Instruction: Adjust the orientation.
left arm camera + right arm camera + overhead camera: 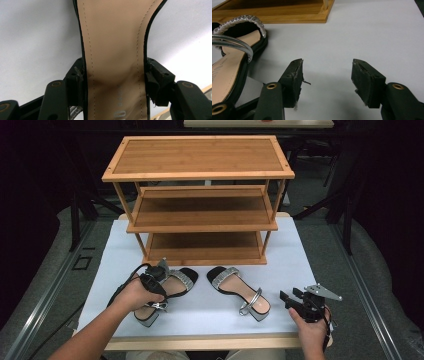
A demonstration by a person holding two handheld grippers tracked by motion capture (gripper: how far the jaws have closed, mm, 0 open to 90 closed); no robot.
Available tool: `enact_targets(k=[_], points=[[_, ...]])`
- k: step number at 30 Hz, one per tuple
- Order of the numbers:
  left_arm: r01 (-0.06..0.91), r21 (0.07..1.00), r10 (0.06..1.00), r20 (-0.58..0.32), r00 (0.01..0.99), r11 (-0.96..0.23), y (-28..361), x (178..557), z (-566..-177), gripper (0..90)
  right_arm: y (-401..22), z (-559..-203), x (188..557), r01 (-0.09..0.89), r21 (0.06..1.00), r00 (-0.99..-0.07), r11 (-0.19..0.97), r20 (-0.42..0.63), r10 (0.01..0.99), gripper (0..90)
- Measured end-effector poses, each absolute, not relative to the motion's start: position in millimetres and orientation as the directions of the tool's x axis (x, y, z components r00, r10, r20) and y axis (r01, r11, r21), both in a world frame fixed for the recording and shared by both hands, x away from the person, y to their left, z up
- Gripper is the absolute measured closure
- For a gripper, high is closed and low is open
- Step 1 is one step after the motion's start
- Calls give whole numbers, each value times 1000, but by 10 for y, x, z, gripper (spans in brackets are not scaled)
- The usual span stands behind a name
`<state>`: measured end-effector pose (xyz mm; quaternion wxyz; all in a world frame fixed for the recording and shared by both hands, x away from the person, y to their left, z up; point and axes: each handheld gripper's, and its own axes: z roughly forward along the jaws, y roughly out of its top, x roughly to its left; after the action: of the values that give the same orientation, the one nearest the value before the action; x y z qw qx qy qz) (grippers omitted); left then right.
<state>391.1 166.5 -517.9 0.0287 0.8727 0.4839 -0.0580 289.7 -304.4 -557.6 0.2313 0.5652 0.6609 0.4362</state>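
Two black sandals with silver straps lie on the white table (pixel 285 255) in front of a wooden shelf rack. My left gripper (pixel 159 287) (pixel 115 75) is shut across the narrow middle of the left sandal (pixel 182 279) (pixel 112 37), one pad pressed on each edge of its tan insole. The right sandal (pixel 235 287) (pixel 232 60) rests on the table, toe towards the rack. My right gripper (pixel 286 301) (pixel 327 75) is open just to the right of that sandal's heel, low over the table, with nothing between its fingers.
The three-tier bamboo rack (pixel 200 215) (pixel 274 12) stands at the back of the table, its shelves bare. The table's front wooden edge (pixel 200 342) runs just below the hands. Dark floor and stand legs surround the table.
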Motion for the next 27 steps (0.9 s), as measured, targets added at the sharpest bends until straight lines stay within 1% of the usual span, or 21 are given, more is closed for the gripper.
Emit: enact_targets(k=[4,6,9,14,16,19,22,27], points=[[848,-15,843,-122,524,-530,1649,3914,-5174,422,-3043,-5576,2898,546,838,-253,-23,192,948,421],[851,-5,843,-142,519,-525,1684,3922,-5170,425,-3046,-5564,2891,554,832,-253,-14,185,950,422],[847,8,837,-148,527,-531,1717,3905,-5167,427,-3046,-5575,2898,544,839,-253,-22,189,949,422],[845,5,833,-165,528,-535,1777,3898,-5131,428,-3039,-5571,2896,556,831,-253,-6,177,951,422],[846,9,833,-170,527,-533,1808,3895,-5099,429,-3032,-5576,2901,547,837,-257,-11,180,949,422],[843,11,832,-158,532,-538,1818,3871,-5085,429,-3030,-5575,2900,545,838,-255,-14,182,950,421],[843,17,829,-168,533,-538,1845,3851,-5068,430,-3040,-5569,2896,559,829,-253,-10,182,950,421],[845,35,831,-166,531,-533,1890,3831,-4984,430,-3033,-5578,2905,553,833,-256,-12,184,949,422]])
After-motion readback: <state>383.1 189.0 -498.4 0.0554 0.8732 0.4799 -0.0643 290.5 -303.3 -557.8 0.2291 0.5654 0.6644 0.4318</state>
